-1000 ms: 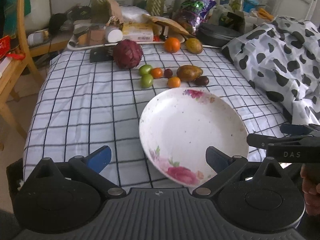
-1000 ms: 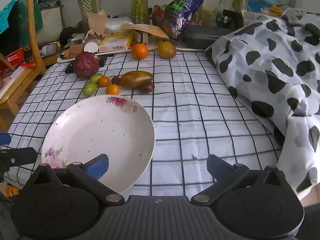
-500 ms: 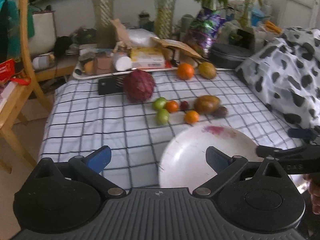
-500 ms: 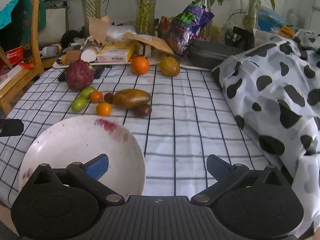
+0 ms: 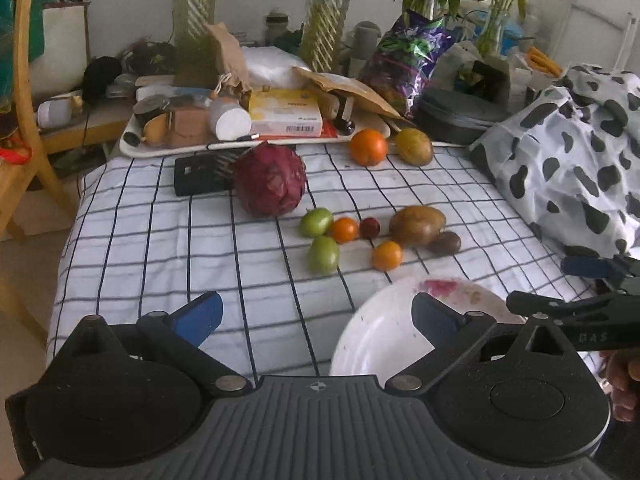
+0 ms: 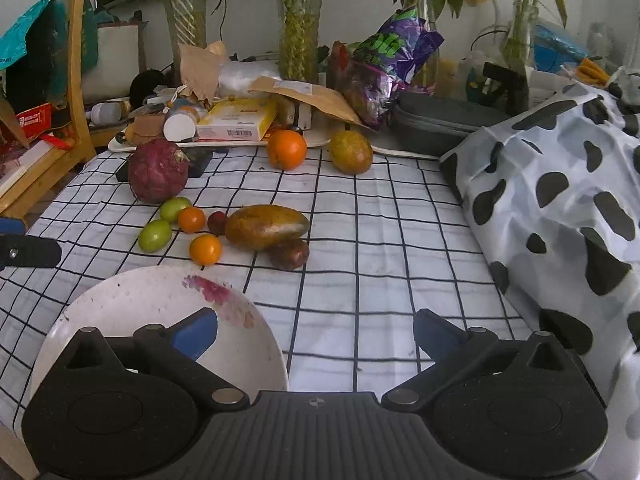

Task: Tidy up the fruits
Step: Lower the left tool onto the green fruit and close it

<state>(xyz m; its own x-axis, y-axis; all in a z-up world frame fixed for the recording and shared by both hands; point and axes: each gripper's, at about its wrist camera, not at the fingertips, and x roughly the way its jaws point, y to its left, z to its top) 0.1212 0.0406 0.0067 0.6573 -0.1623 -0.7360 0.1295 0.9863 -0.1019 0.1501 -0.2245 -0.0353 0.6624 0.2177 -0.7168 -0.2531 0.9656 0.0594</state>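
My white floral plate (image 6: 132, 300) sits empty before me; beyond it lie small green, orange and dark fruits (image 6: 200, 249) (one brownish mango (image 6: 266, 227)).

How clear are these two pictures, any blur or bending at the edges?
Left wrist view: soft and hazy, the wooden chair bows from fisheye distortion. Right wrist view: a little sharper, fruit like the mango reads well; the corners go dark and the spotted cloth stretches.

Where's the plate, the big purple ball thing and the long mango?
Plate (image 6: 132, 300): right wrist view, bare inside.
Purple ball (image 5: 270, 185): left wrist view, middle of its front.
Long mango (image 6: 266, 227): right wrist view, middle of its skin.
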